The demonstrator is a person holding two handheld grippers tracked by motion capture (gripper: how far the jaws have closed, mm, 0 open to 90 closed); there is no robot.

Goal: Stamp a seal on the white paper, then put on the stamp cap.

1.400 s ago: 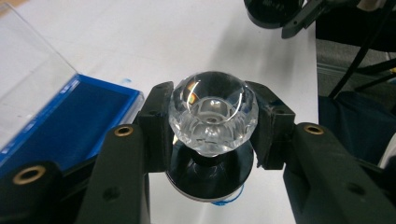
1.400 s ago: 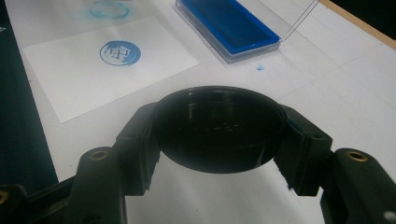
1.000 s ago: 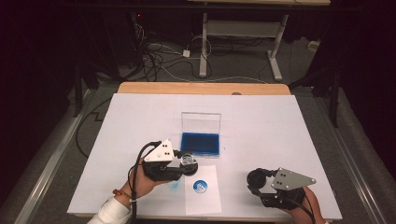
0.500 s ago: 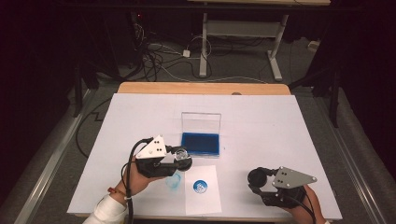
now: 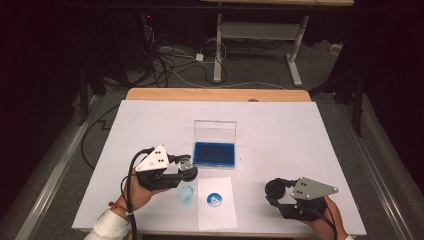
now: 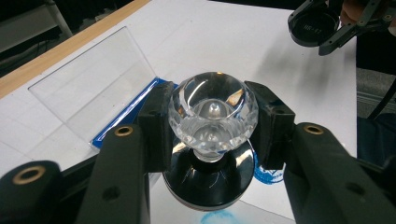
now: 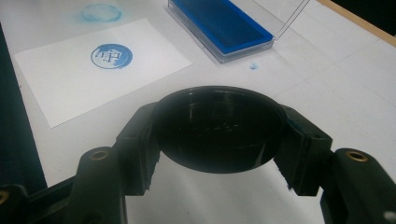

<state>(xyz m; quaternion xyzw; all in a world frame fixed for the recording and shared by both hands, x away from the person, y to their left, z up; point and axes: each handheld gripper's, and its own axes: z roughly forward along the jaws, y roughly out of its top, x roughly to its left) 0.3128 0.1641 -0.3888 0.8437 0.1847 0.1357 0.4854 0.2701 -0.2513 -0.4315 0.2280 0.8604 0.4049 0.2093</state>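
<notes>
While the left hand-held gripper (image 6: 212, 126) is clamping its jaws on the faceted clear knob of a stamp (image 6: 212, 116), the stamp's round black base is hanging just above the worktop (image 5: 300, 130), over a faint blue smudge (image 5: 186, 194) on the white covering. In the high view this left hand-held gripper (image 5: 185, 170) is sitting at the near left, just beside the white card (image 5: 216, 202), which is lying flat and bearing a round blue stamped print (image 5: 214, 200); white marks are showing inside the print, too small to read. Just beyond the card, the blue ink pad (image 5: 214, 154) is resting in its open case, with the clear lid (image 5: 215, 131) standing up behind it. At the near right, well apart from the card, the right hand-held gripper (image 7: 219, 128) is gripping a round black cap (image 7: 219, 126) between its jaws, held low over the worktop. In the left gripper view the same cap (image 6: 314, 25) is showing raised lettering on its face, too blurred to make out. A small blue fleck (image 7: 253, 66) is lying on the worktop beside the ink pad (image 7: 219, 23).
</notes>
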